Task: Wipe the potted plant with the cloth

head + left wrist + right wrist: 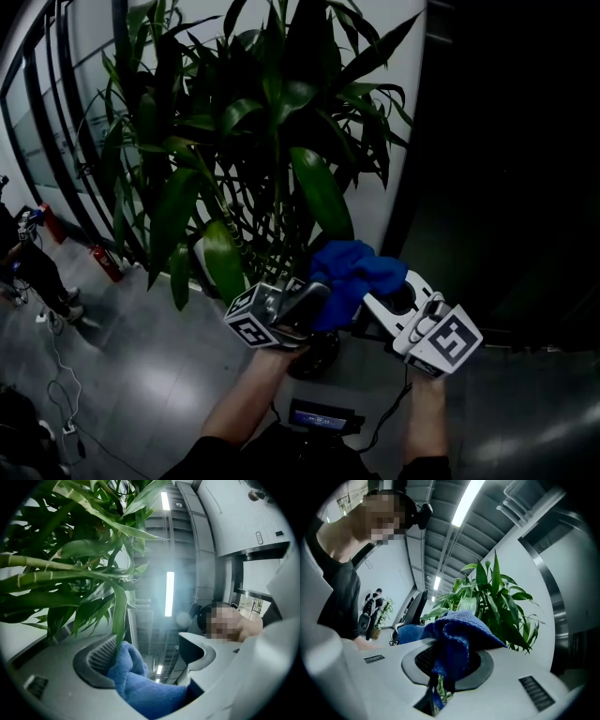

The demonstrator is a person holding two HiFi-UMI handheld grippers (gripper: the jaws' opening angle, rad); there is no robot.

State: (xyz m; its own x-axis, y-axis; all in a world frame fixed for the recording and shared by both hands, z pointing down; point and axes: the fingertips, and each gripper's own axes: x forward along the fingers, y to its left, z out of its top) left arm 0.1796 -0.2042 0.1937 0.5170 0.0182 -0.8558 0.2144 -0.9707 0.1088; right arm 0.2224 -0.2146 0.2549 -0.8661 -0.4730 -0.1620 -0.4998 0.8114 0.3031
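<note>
Potted plant (281, 141): its long green leaves fill the head view from ten to one o'clock, with the blue cloth (349, 277) bunched at six o'clock just under the lowest leaves. The right gripper (367, 298), at four o'clock of the cloth, is clamped on it. The left gripper (147, 658), at eight o'clock, has its jaws apart, with a cloth fold and one drooping leaf tip (119, 620) against one pad.

There was one potted plant (262, 141) and one blue cloth (352, 277). Two tools showed, the left tool (312, 297) and the right tool (375, 314). Two marker cubes rode on them, the left cube (251, 326) and the right cube (452, 342). One person (28, 267) stood at far left.
</note>
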